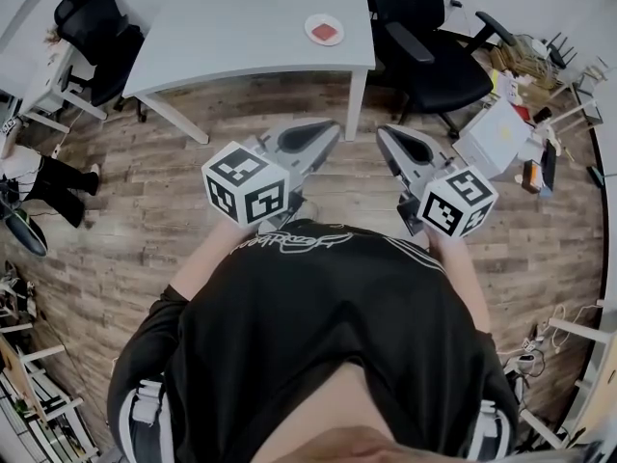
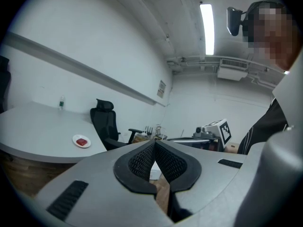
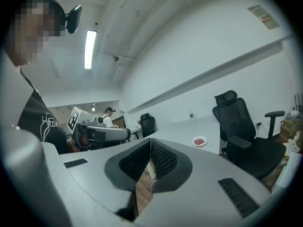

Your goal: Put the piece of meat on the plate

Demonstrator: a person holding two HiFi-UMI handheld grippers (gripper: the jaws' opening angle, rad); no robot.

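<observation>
Meat (image 1: 327, 32) lies on the plate (image 1: 310, 27), near the right edge of the desk (image 1: 241, 27). Well apart from the desk, the left gripper (image 1: 333, 127) and the right gripper (image 1: 384, 132) are held level, side by side above the wooden floor (image 1: 145, 220). Both have their jaws together, with nothing between them.

No text is legible: shirt print (image 1: 289, 242) and wall notice (image 3: 262, 14), at 1 o'clock, are blurred.

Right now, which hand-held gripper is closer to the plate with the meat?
Left, slightly. The left hand-held gripper sits straight out from the plate, short of the table. The right hand-held gripper is as far back, but off to the side, past the table's corner.
</observation>
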